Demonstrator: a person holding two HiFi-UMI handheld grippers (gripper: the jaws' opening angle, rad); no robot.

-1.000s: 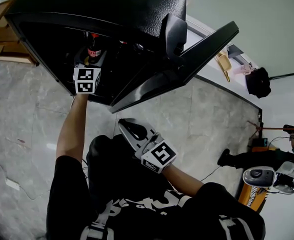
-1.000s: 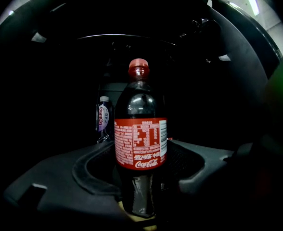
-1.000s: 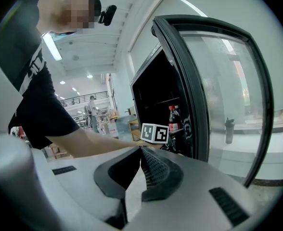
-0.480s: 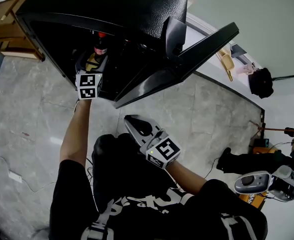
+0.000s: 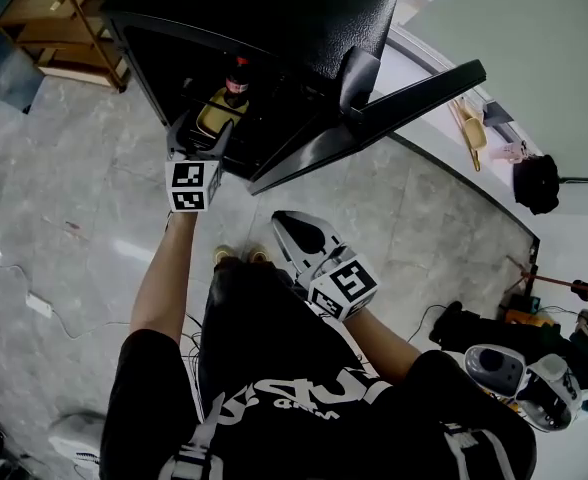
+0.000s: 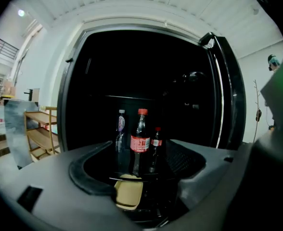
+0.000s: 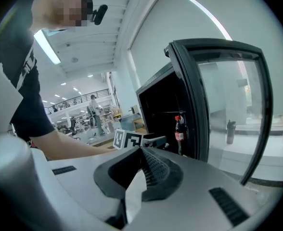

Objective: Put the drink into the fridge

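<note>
**Drink shelved, door next.** The drink (image 6: 140, 139), a red-capped cola bottle, stands upright on a shelf inside the fridge (image 5: 274, 8), flanked by a clear bottle (image 6: 121, 128) and a small dark bottle (image 6: 156, 142). The left gripper (image 5: 202, 128) hangs just outside the fridge's opening. Its jaws are released, have just been opening, and have nothing between them. The right gripper (image 5: 282, 220) waits below the fridge's open door (image 5: 414, 93), clenched on nothing.

The placing looks done, and what seems to remain is backing off and shutting the door. That is best done with the left jaws kept wide and drawn straight back from the fridge, so neither pad clips the tall, narrow drink, which would likely topple easily. A steady push at the door's outer edge should follow. A slam could rock the bottles.

The drink is clear plastic around dark liquid, with a red label band. The fridge is a plain black box with an unlit interior. Its door is a glass pane in a rounded black frame. The gripper pads look dark and cross-hatched, set in smooth grey shells.
</note>
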